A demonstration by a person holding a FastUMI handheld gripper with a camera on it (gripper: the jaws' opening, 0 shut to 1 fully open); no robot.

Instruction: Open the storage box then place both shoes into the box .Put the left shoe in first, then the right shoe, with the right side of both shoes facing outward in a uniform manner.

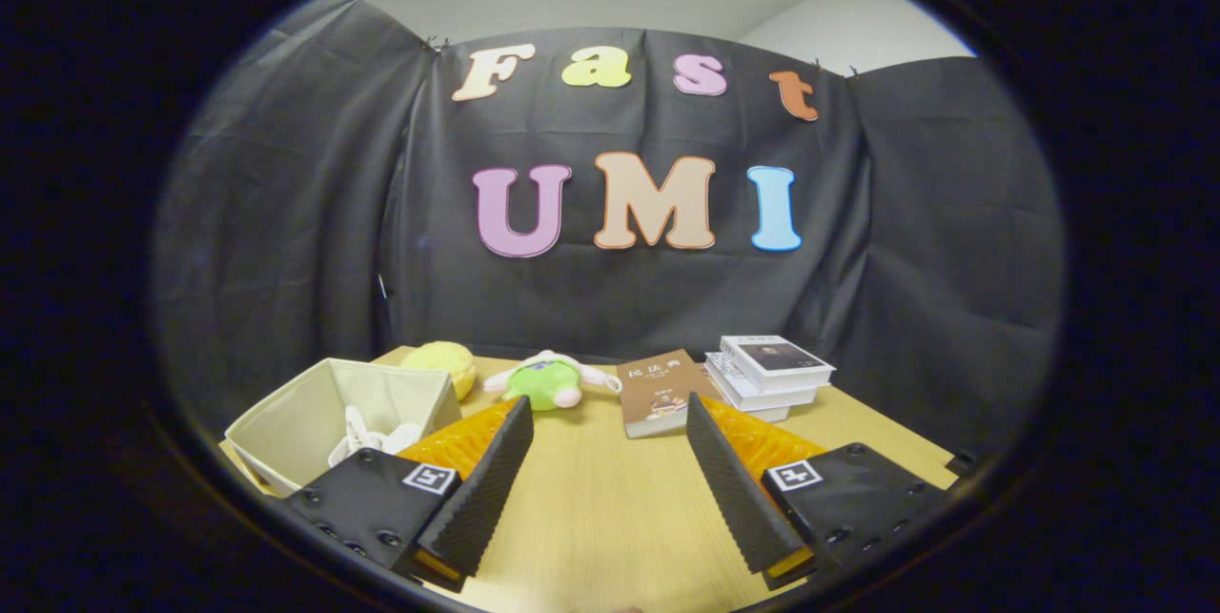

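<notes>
Spreading wide, claw point(610, 470) hovers empty over wooden table point(610, 518).

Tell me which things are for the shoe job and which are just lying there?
For the job: storage box, white shoe-like thing inside it, open gripper.
Just lying about: yellow plush, green plush toy, brown book, white books.

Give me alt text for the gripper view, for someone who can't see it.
The hand-held gripper is open over a bare patch of wooden table. Beyond its fingers lie a green plush toy, a brown book and stacked white books; beside one finger stands an open fabric box.
</notes>
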